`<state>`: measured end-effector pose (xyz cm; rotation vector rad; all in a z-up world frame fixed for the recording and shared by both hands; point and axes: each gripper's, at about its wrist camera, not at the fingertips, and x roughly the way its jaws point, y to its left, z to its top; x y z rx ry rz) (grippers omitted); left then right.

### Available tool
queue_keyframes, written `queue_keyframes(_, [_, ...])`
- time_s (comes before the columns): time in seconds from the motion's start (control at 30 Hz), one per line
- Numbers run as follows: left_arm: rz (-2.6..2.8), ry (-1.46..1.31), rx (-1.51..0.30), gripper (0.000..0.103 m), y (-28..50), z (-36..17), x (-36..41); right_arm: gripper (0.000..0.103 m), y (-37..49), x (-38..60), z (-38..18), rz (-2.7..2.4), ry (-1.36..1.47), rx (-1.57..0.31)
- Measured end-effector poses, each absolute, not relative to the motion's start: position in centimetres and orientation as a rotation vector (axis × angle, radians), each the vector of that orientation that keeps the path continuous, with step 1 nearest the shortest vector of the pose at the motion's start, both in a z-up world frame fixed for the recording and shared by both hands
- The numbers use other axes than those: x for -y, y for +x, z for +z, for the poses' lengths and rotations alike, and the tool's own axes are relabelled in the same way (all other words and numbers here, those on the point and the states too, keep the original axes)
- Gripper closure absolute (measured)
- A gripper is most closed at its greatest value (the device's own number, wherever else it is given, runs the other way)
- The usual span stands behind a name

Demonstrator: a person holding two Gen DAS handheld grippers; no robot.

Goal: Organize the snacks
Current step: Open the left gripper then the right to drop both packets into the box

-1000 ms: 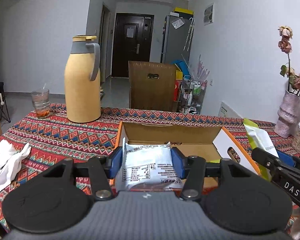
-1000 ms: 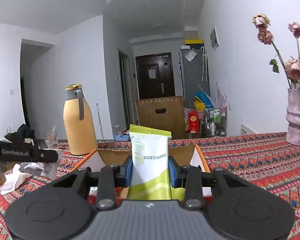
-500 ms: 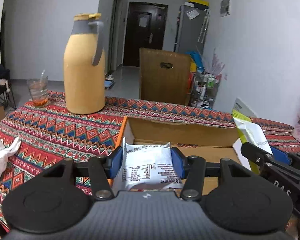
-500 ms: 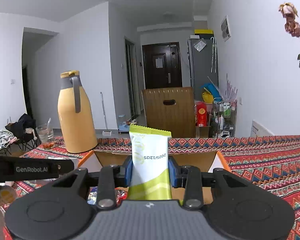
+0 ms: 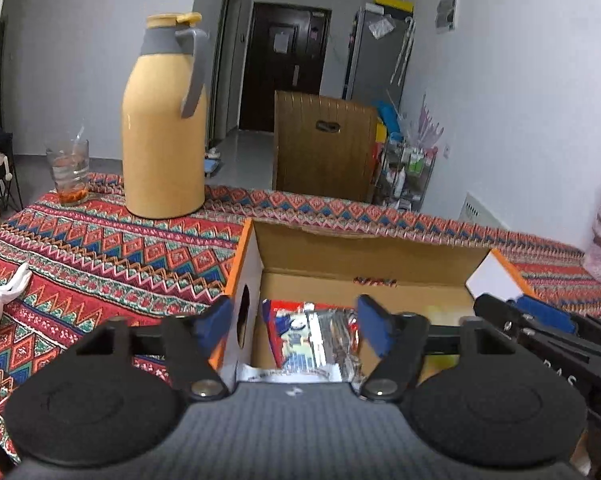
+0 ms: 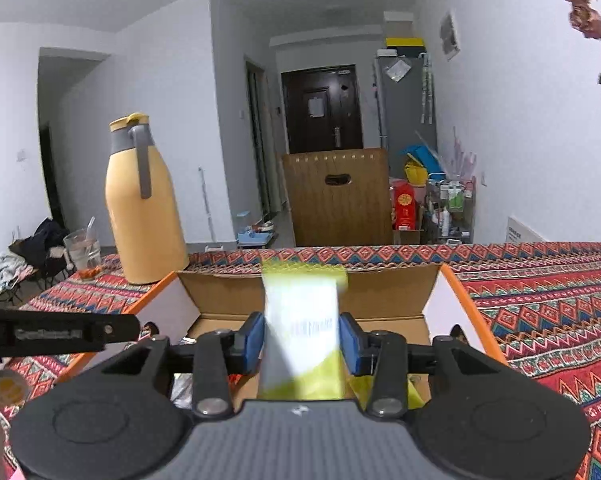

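Left gripper [image 5: 296,322]: fingers spread wide, nothing between the pads. The left finger sits outside the cardboard box [image 5: 364,256], the right finger over its interior. A silver-and-red snack packet [image 5: 314,338] lies below the gap inside the box, apart from both pads, long axis running away from the camera.

Right gripper [image 6: 302,338]: fingers parted slightly, a narrow gap at each pad – the white-and-green snack pouch [image 6: 302,322] stands between them, motion-blurred, upright, sealed edge up, lower end in the box. Contact cannot be confirmed.

The box rests open on a worktop covered by a red patterned cloth [image 5: 100,252]. A yellow thermos jug [image 5: 164,120] and a glass [image 5: 68,172] stand behind – well apart from the box. Beyond: a wooden chair back [image 6: 336,196], dark door [image 6: 320,108].
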<state>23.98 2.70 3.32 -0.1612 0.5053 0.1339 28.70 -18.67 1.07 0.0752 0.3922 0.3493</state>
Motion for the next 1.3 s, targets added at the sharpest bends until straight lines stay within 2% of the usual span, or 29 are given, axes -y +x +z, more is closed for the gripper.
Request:
queue_keyframes(0.03, [0.137,-0.16,-0.491,0.016,23.7,3.5,-2.7,0.045,28.7,18.8,1.2,0.347,0.084,-0.389])
queue_keyframes(0.07, [0.138,-0.16,-0.478,0.007,23.5,3.7,-2.6,0.029,28.6,18.9,1.3,0.34,0.091,-0.381])
queue_keyframes(0.1, [0.14,-0.163,-0.469,0.0,23.3,3.8,-2.6,0.022,28.4,19.1,1.4,0.331,0.096,-0.373])
queue_keyframes(0.13, [0.143,-0.166,-0.461,0.0,23.2,4.0,-2.6,0.013,28.3,19.3,1.4,0.324,0.1,-0.367])
queue_keyframes(0.23, [0.137,-0.175,-0.462,0.0,23.0,4.2,-2.7,0.005,28.1,19.9,1.7,0.313,0.122,-0.362])
queue_keyframes(0.27, [0.137,-0.179,-0.463,0.0,22.9,4.2,-2.7,0.0,28.1,20.0,1.7,0.31,0.127,-0.361])
queue_keyframes(0.83, [0.141,-0.186,-0.462,0.0,22.3,4.5,-2.5,0.0,27.2,20.2,2.2,0.304,0.114,-0.346])
queue_keyframes(1.3, [0.152,-0.174,-0.436,0.0,20.1,6.6,-2.5,0.0,24.3,21.4,5.0,0.284,0.104,-0.278])
